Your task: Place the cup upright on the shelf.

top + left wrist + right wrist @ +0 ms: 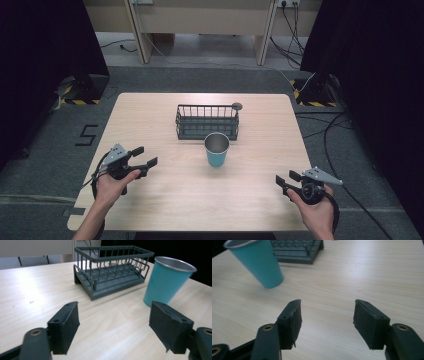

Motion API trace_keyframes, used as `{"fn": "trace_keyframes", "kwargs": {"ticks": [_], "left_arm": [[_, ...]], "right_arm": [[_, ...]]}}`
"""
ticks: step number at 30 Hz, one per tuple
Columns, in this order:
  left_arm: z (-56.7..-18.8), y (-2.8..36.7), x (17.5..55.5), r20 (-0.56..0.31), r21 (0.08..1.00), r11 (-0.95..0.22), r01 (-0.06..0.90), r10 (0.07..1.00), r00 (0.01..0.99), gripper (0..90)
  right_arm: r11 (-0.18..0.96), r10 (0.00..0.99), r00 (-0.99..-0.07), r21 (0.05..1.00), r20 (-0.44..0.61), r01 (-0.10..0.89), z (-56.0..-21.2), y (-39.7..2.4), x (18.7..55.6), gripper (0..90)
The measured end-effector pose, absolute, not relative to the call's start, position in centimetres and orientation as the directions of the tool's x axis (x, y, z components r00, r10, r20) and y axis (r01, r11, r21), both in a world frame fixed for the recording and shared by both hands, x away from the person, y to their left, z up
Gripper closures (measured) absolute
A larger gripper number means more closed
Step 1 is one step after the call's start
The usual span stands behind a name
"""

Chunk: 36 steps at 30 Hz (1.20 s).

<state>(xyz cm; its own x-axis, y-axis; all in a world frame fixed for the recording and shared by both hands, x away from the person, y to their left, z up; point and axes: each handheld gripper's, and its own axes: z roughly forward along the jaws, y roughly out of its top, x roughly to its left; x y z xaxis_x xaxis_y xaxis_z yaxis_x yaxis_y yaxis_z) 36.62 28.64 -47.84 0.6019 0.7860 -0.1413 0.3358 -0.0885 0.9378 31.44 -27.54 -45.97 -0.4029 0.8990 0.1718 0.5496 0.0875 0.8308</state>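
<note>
A teal cup (217,150) with a metal inside stands upright in the middle of the wooden table (150,115), just in front of a dark wire basket (207,121). My left gripper (145,156) hovers open near the table's left edge, its jaws pointing toward the cup. In the left gripper view the cup (166,281) and basket (112,270) lie ahead of the spread jaws. My right gripper (287,179) is open near the front right, jaws pointing left. The right gripper view shows the cup (258,263) at upper left and a corner of the basket (297,250).
A small round dark object (237,106) rests at the basket's back right corner. Bare tabletop lies between both grippers and the cup. Dark curtains, cables and stand bases with striped tape (310,97) surround the table on the floor.
</note>
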Motion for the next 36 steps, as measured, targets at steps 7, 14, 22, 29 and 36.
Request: {"fn": "trace_keyframes", "kwargs": {"ticks": [7,14,22,29,36], "left_arm": [[-49.2,29.8,35.6,-0.122,0.928,-0.109,0.356,0.815,0.566,20.3],[-49.4,30.0,35.7,-0.113,0.928,-0.107,0.356,0.830,0.546,20.6],[-49.6,30.5,35.6,-0.106,0.926,-0.109,0.361,0.843,0.528,20.9],[-49.7,30.9,35.7,-0.107,0.926,-0.104,0.364,0.851,0.515,21.3],[-49.8,30.9,35.7,-0.109,0.925,-0.102,0.366,0.852,0.513,21.4]], "right_arm": [[0.112,0.881,-0.449,0.857,0.149,0.503,-45.4,-26.2,31.4,43.1],[0.164,0.845,-0.521,0.871,0.118,0.464,-45.3,-24.8,31.9,36.2],[0.205,0.794,-0.602,0.893,0.088,0.401,-45.1,-21.7,33.8,23.1],[0.217,0.754,-0.649,0.897,0.096,0.385,-45.1,-19.1,36.2,20.9],[0.231,0.735,-0.672,0.900,0.087,0.369,-45.5,-17.3,37.8,19.3]]}}
